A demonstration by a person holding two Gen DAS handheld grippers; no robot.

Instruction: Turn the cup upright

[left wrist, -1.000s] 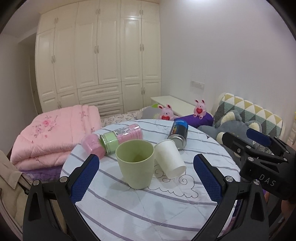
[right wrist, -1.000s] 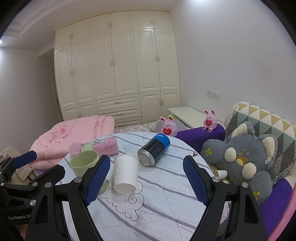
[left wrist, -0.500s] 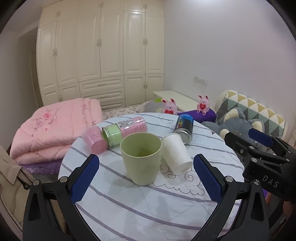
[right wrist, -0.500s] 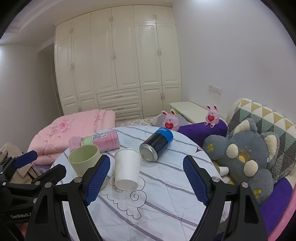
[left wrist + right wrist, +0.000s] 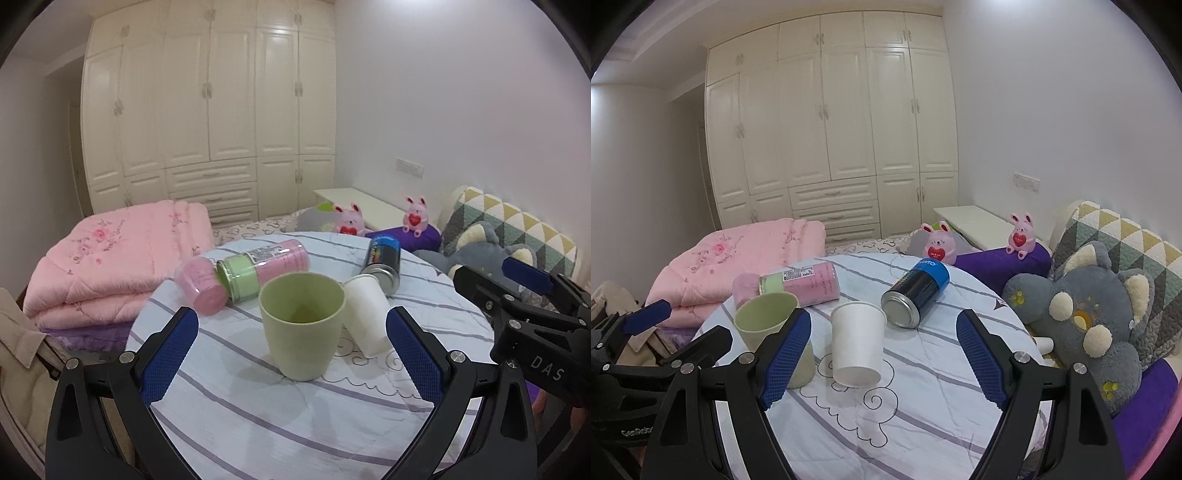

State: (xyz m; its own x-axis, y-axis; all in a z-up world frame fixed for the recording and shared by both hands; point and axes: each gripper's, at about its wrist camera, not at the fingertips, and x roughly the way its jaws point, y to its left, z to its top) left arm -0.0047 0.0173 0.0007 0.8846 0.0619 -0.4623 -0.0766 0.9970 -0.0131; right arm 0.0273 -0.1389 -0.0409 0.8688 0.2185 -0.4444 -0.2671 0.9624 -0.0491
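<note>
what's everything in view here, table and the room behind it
green plastic cup: 1, pale green, upright, table centre
white paper cup: 1, white, upside down, right of the green cup
blue and black metal can: 1, on its side, far right of table
pink and green bottle: 1, lying down, far left of table
pink lid: 1, beside the bottle's green end
round table with striped cloth: 1, white and purple
folded quilt: 1, pink, left of table
pink bunny toys: 2, behind table
grey plush toy: 1, right of table
wardrobe: 1, cream, back wall
left gripper: 1, black, blue pads, open
right gripper: 1, same, open
</note>
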